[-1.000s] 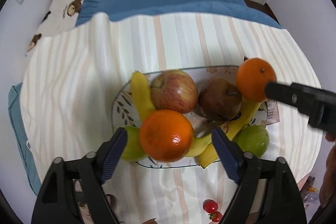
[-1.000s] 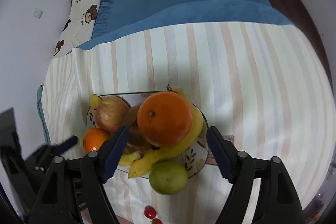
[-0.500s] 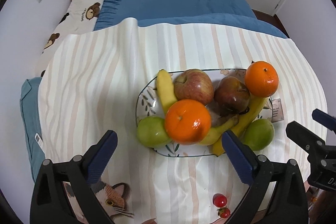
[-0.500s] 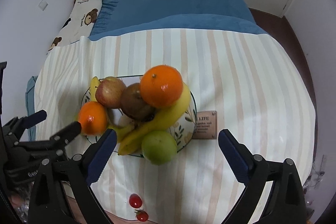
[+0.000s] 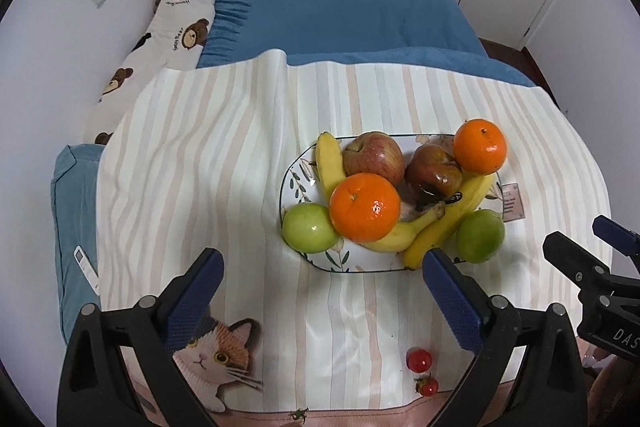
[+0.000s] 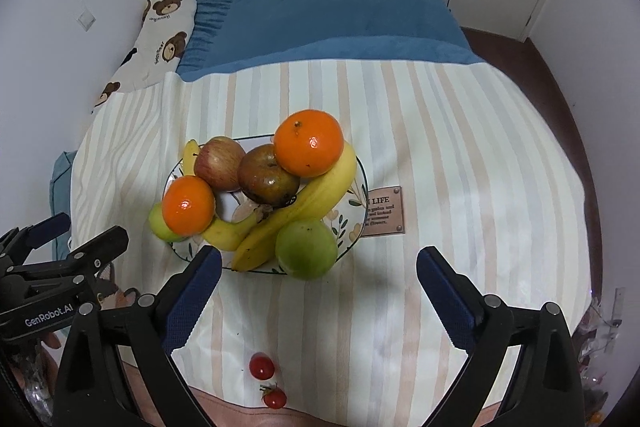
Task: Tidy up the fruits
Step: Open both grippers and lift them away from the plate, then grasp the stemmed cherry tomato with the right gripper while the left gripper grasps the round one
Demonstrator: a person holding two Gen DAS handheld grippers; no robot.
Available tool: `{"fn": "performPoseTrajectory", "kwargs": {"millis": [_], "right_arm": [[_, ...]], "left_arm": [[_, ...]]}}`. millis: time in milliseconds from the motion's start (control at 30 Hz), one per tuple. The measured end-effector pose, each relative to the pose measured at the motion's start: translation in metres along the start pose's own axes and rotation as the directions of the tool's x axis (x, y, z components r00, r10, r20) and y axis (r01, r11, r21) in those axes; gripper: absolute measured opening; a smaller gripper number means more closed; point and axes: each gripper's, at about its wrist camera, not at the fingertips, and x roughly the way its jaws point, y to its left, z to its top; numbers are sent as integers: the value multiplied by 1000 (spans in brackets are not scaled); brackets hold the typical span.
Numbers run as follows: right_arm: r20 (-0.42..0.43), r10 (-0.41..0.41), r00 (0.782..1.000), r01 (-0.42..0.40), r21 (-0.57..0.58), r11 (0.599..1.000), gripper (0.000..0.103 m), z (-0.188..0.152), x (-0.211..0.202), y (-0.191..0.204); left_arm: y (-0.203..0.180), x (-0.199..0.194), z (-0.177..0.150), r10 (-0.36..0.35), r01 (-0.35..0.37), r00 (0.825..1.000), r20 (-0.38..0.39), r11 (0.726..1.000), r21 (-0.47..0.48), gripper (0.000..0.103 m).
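From the left wrist view, the left claw (image 5: 320,287) hangs wide with nothing between its fingers, above the striped cloth (image 5: 224,195) on the near side of the plate (image 5: 292,183). The fruit is heaped on that plate: the near orange (image 5: 365,207) sits on a banana (image 5: 404,233) and leans on the left green apple (image 5: 308,227), which overhangs the rim. I judge that perch shaky; a nudge to the soft bed under the cloth could send the orange rolling off. Two cherry tomatoes (image 5: 419,359) lie loose near the cloth's edge and might be knocked to the floor. From the right wrist view, the right claw (image 6: 318,291) is likewise wide and holds nothing, near the plate's front. The far orange (image 6: 309,143) rides on the long banana (image 6: 304,207) and the dark apple (image 6: 268,179), and the right green apple (image 6: 306,249) spills over the rim; a careless reach for the tomatoes (image 6: 262,366) could tip either.
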Motion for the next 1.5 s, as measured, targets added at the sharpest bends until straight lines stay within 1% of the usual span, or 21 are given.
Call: {"fn": "performPoseTrajectory", "kwargs": {"millis": [200,400,500,733,833,1033,1167,1300,1500], "right_arm": [[71,-12,997,13,-9,1000,100,-15,-39,5],[153,-15,988,21,-36,999,100,-42,-89,15],[194,-12,981,20,-43,999,100,-56,-113,18],[276,-10,961,25,-54,998,100,-85,-163,23],[317,-11,948,30,-53,998,100,-97,-184,24],[371,-7,928,25,-43,999,100,-114,-217,27],[392,-4,920,23,-43,999,100,-122,-228,30],[384,12,923,2,-37,999,100,-123,-227,32],[340,29,940,-21,-28,999,100,-121,-206,37]], "left_arm": [[-4,-36,-19,-8,8,998,56,1000,8,102],[-6,-83,-47,-14,14,990,139,1000,2,102],[-5,-102,-58,-5,4,985,174,1000,4,102],[-4,-150,-88,-15,15,968,250,1000,4,102],[-4,-167,-97,-14,13,960,281,1000,5,102],[-3,-186,-110,-20,23,951,308,1000,-7,102],[-2,-190,-114,-8,11,948,319,1000,-9,102],[-1,-185,-114,-2,5,950,313,1000,-10,102],[3,-167,-110,11,-5,960,281,1000,-23,102]]}}
